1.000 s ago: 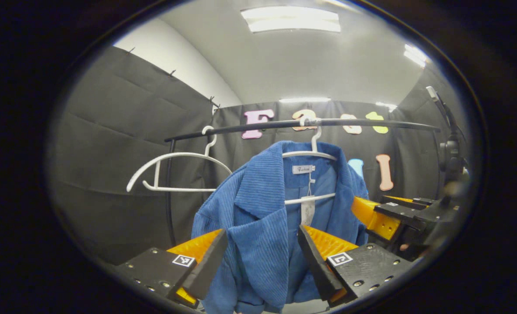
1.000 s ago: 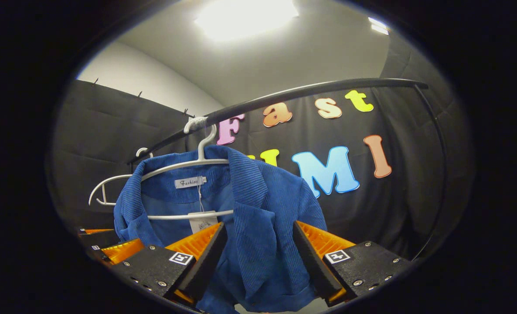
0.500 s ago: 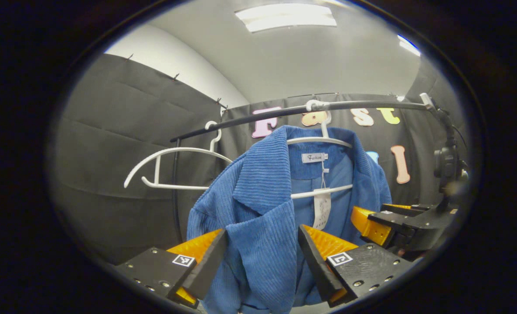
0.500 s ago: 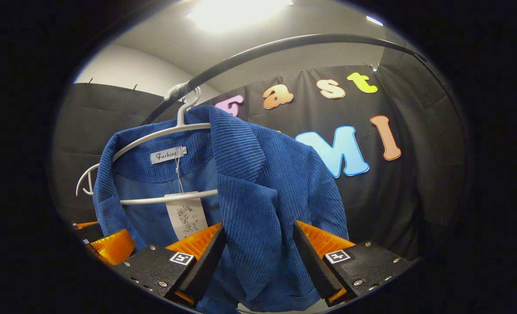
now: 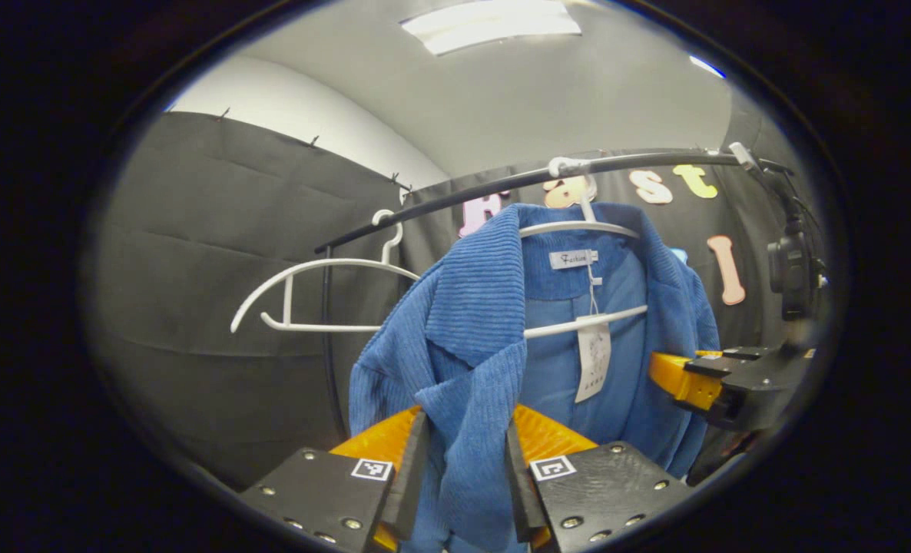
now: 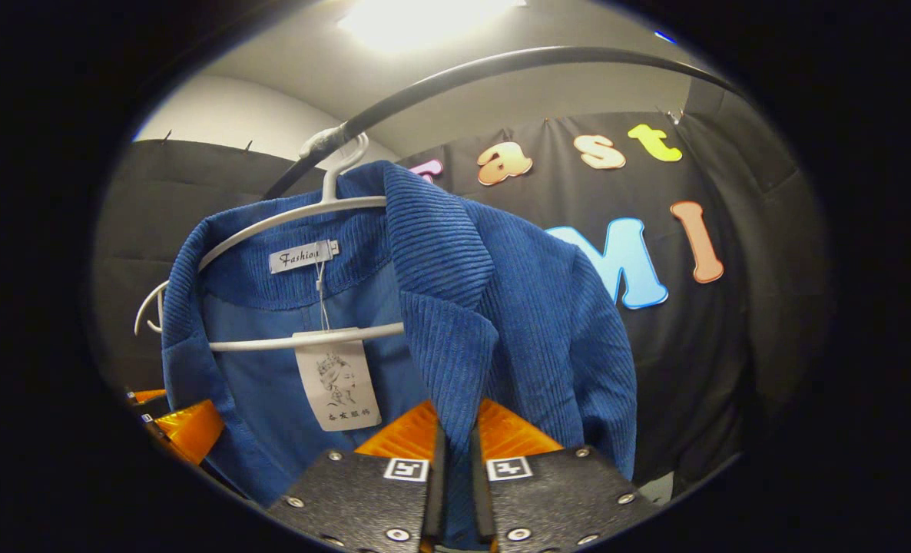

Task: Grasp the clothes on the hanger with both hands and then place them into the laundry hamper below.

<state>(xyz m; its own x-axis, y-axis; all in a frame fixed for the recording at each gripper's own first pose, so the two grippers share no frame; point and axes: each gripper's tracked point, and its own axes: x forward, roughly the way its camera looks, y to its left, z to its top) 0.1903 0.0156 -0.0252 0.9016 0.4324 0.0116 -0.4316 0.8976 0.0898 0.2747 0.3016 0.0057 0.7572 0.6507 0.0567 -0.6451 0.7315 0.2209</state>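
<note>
Corduroy blue jacket [image 5: 471, 322] ribbed; left gripper [image 5: 465, 461], right gripper [image 6: 455, 461] jaws pinching lapels.

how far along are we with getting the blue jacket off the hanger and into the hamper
Done: both grippers have a hold. The left gripper is shut on the jacket's one front edge, the right gripper on the other.
In hand: the jacket hangs from the white hanger, hooked on the rail.
Left: pull it off the hanger and lower it into the hamper below.
</note>
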